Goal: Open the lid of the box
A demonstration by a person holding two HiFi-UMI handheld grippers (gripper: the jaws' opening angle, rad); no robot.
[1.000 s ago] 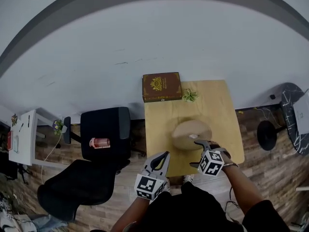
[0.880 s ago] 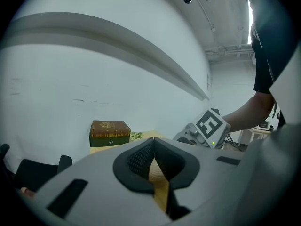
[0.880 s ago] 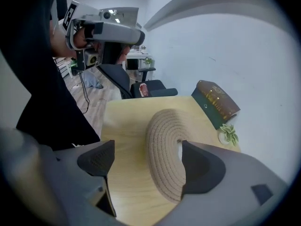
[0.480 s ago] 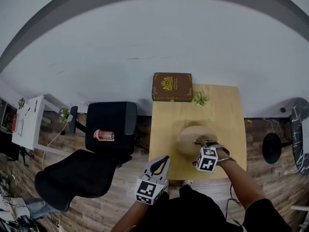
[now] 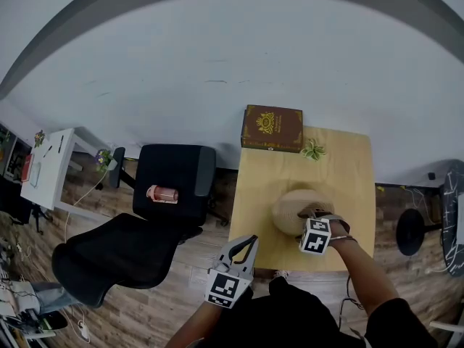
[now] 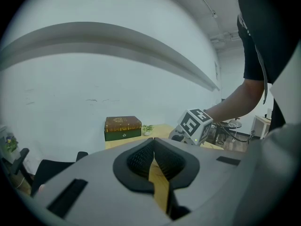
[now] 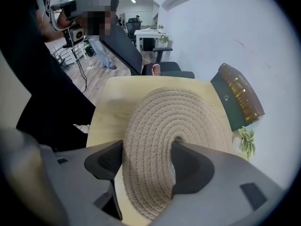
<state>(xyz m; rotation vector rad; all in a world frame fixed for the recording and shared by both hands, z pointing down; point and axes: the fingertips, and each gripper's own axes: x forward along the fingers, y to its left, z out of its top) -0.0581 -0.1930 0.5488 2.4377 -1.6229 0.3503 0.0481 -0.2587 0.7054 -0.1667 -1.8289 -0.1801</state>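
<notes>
A round woven rope box (image 5: 292, 207) with a coiled lid (image 7: 164, 121) sits on the wooden table (image 5: 348, 165). My right gripper (image 5: 313, 214) points steeply down onto the lid. Its jaws have just been closing and are shut on the near part of the lid (image 7: 148, 161), one pad at the rim and the other at the centre hole. My left gripper (image 5: 246, 243) hangs at the table's front edge, off the box. In the left gripper view its pads (image 6: 153, 154) meet with nothing between them.
A brown and green book-shaped box (image 5: 272, 127) and a small potted plant (image 5: 313, 149) stand at the table's far edge. Two black chairs (image 5: 174, 180) (image 5: 116, 263) stand left of the table, one with a red can (image 5: 162, 193) on it. A white desk (image 5: 47, 176) is at far left.
The right gripper has come down from the lid's near edge onto the lid, and its jaws have narrowed around it. The left gripper has barely moved.
</notes>
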